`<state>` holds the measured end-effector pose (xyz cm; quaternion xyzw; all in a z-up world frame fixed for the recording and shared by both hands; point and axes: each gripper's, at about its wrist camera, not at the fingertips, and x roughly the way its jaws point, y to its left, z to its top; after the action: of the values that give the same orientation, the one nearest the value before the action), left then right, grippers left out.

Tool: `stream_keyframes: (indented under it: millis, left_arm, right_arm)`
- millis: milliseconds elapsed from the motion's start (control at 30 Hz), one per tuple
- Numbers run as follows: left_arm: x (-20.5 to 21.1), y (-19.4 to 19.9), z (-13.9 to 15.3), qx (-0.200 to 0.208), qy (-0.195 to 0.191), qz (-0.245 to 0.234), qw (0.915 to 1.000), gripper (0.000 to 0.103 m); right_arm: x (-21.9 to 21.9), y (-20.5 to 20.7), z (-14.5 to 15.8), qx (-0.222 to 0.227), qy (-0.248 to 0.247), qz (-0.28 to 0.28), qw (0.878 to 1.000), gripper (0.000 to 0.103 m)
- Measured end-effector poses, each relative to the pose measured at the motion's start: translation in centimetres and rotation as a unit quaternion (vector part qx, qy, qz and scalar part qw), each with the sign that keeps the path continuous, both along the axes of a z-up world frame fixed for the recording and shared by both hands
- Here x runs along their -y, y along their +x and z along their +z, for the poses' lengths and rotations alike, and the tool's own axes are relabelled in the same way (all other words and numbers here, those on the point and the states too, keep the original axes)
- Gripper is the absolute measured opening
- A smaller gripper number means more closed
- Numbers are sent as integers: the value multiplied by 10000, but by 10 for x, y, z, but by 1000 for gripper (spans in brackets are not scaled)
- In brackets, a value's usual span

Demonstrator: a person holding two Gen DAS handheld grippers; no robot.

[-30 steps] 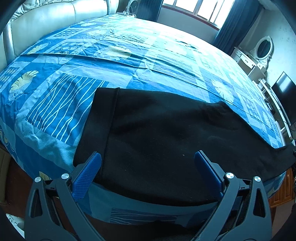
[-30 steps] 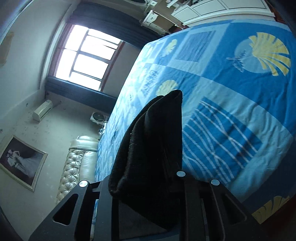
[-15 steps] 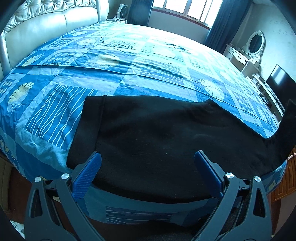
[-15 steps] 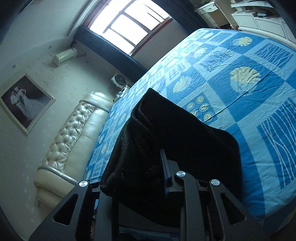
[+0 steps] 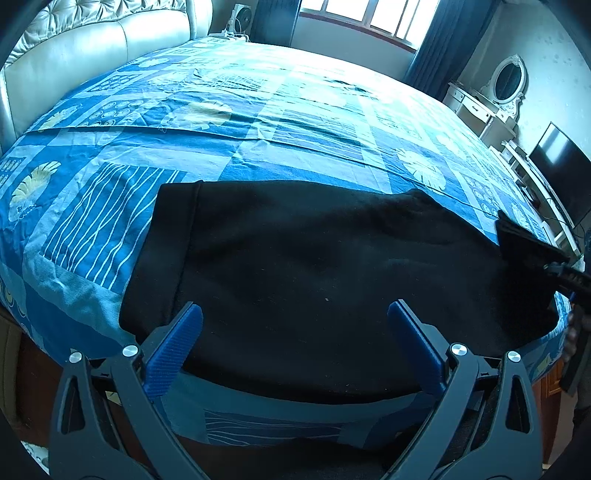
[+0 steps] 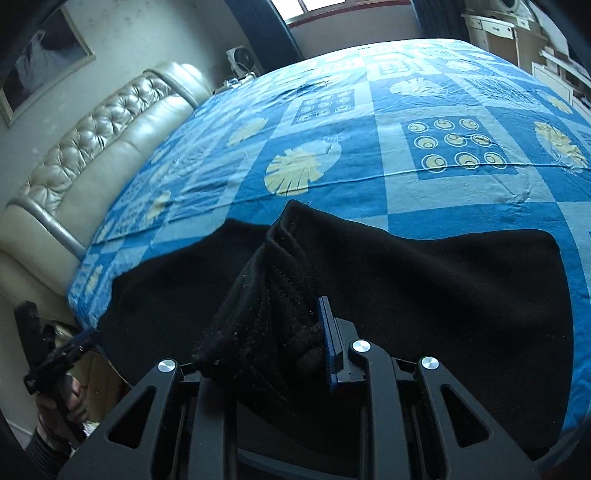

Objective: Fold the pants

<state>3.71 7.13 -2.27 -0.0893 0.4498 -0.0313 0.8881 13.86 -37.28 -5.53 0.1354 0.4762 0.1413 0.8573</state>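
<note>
Black pants (image 5: pixel 314 266) lie flat across the near edge of the bed, waistband at the left. My left gripper (image 5: pixel 295 332) is open and empty, hovering just above their near edge. My right gripper (image 6: pixel 291 332) is shut on the bunched leg end of the pants (image 6: pixel 273 295) and holds it lifted above the rest of the cloth (image 6: pixel 443 295). In the left wrist view the right gripper (image 5: pixel 565 275) shows at the far right with the lifted leg end (image 5: pixel 521 243). The left gripper (image 6: pixel 70 349) shows at the lower left of the right wrist view.
The bed has a blue patterned sheet (image 5: pixel 258 110) and a padded cream headboard (image 6: pixel 96 147). A white dresser with mirror (image 5: pixel 491 99) and a dark TV (image 5: pixel 561 170) stand at the right. A window (image 5: pixel 369 18) is at the back.
My right gripper has swung the leg end of the pants up and over toward the waist side, so the lifted cloth now enters the left wrist view. The left gripper stays open.
</note>
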Motion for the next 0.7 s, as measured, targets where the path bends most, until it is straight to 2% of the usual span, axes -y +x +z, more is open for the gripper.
stream_keyframes:
  millis: [233, 533, 700]
  left_arm:
    - [9, -1, 0, 46, 103, -148, 9998, 100]
    - [10, 0, -2, 18, 85, -153, 9998, 100]
    - [9, 0, -2, 6, 75, -147, 9999, 100]
  right_arm:
    - [-40, -13, -17, 21, -998, 530, 9936, 23]
    - [-52, -25, -26, -35, -1131, 714, 9910, 27]
    - [-55, -30, -25, -49, -1053, 729, 9918, 36]
